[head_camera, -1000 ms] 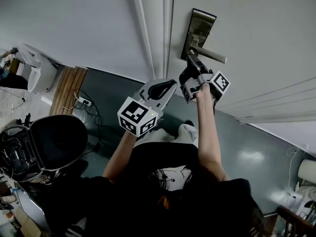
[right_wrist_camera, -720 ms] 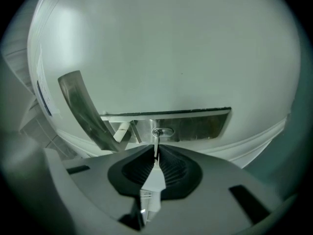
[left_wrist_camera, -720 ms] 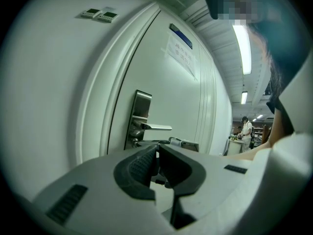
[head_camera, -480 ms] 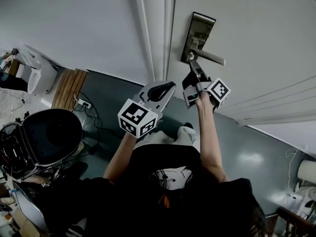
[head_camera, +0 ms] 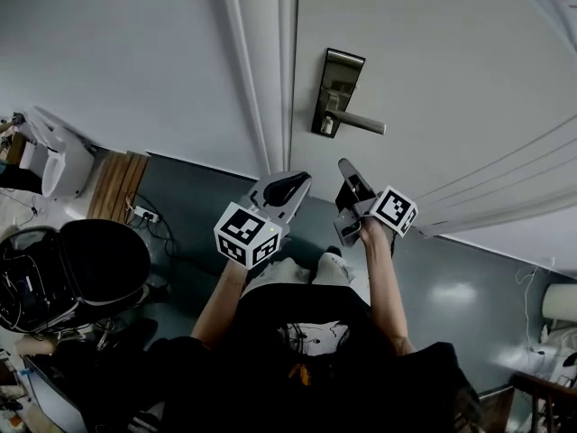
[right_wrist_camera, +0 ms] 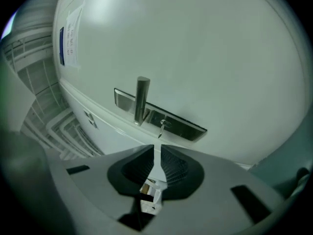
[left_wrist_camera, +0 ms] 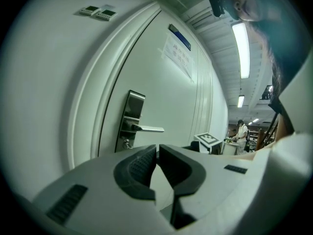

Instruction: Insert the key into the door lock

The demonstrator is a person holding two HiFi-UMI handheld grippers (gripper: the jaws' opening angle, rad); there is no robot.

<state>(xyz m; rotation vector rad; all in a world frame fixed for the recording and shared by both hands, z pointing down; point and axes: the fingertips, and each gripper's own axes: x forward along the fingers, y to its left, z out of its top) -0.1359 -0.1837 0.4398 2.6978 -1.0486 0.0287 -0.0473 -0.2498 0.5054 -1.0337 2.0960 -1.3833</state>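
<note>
- the small silver metal key (right_wrist_camera: 161,126) sits in the keyhole at the lower end of the tall brushed-steel lock plate (head_camera: 340,75). it is just under the pivot of the straight steel lever handle (head_camera: 361,124), on the white panel door (head_camera: 433,61).
- the right gripper (right_wrist_camera: 157,153) hangs clear of the lock plate, out from the door and a little below the key. its ribbed dark pads are a narrow slit apart and nothing is between them.
- the left gripper (left_wrist_camera: 157,148) is held further from the lock plate, on the door-frame side. its jaws are together at the tips and it carries nothing.
- the relation that matters: in the right gripper view the key lies straight ahead, in line with the slit between the jaws. its long axis stands out of the lock plate toward that gripper, and no part of the gripper touches it.
- the right hand is the nearer one to the key. the lever juts from the lock plate just beside the key.
- judged from this, the insertion looks done. any regrasp or turn would need the slit squared to the key's flat head, keeping off the lever.
</note>
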